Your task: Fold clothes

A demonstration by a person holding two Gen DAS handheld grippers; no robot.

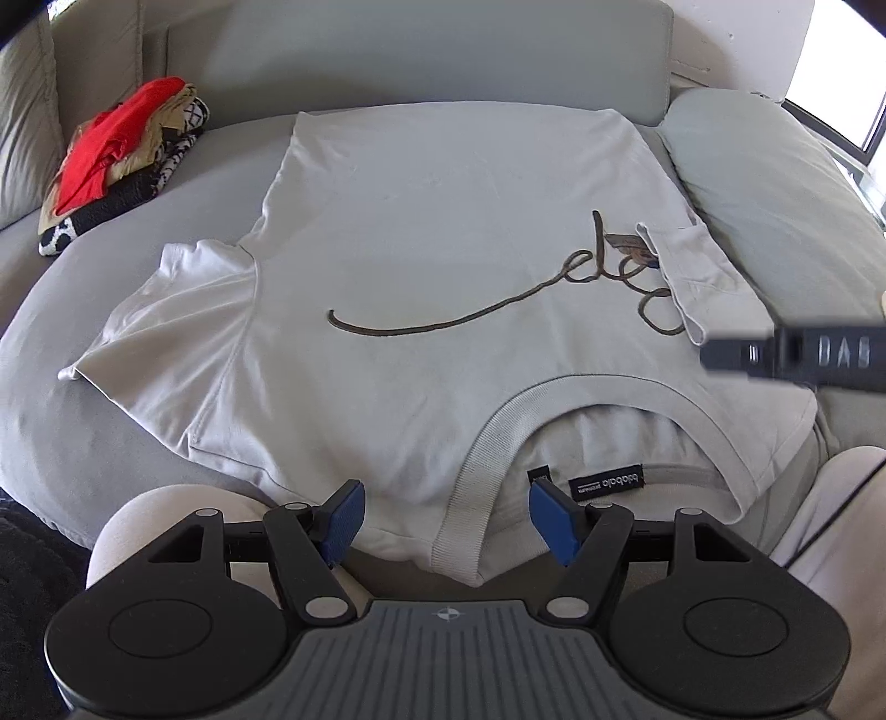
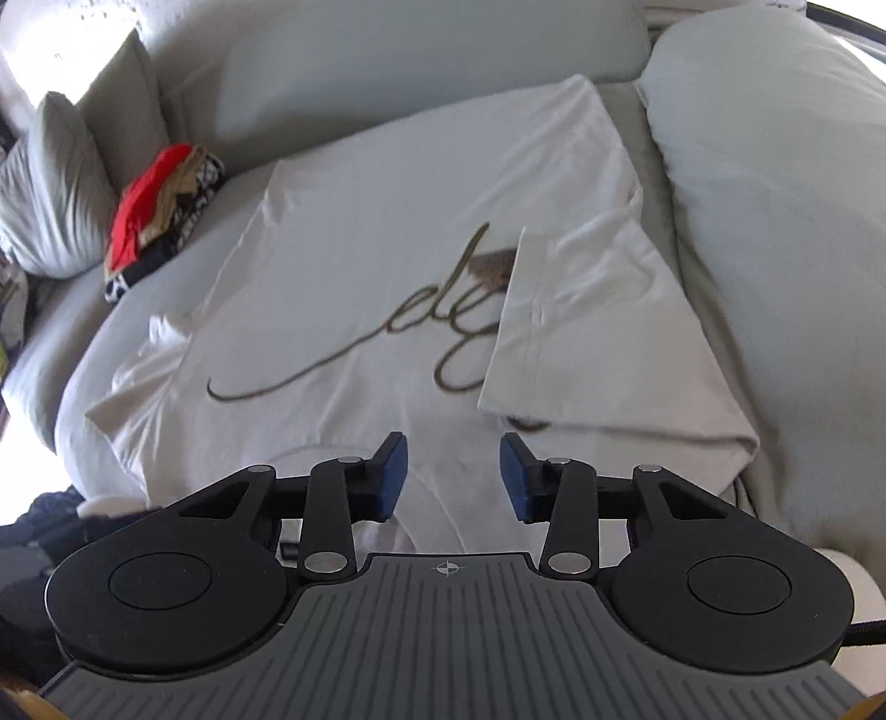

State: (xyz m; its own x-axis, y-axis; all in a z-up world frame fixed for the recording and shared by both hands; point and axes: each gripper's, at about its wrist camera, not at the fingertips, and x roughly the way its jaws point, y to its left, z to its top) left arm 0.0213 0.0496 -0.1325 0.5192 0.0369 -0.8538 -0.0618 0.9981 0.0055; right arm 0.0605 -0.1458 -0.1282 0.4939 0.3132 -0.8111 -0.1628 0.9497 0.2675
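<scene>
A white T-shirt [image 1: 421, 249] with dark script lettering lies flat on a grey sofa seat, collar toward me. Its right sleeve [image 1: 698, 271] is folded inward over the lettering; the left sleeve [image 1: 177, 310] lies spread out. My left gripper [image 1: 446, 518] is open just above the collar [image 1: 470, 487], nothing between its blue pads. In the right wrist view the same shirt [image 2: 360, 221] fills the seat with the folded sleeve [image 2: 581, 332] on the right. My right gripper [image 2: 453, 476] hovers open over the shirt's near part, holding nothing. Its dark body [image 1: 797, 357] shows in the left wrist view.
A pile of folded clothes, red on top [image 1: 116, 160], sits at the sofa's far left [image 2: 160, 216]. A large grey cushion [image 1: 775, 188] borders the shirt on the right [image 2: 775, 155]. The sofa backrest [image 1: 432, 50] rises behind. A person's knees [image 1: 166, 520] show at the near edge.
</scene>
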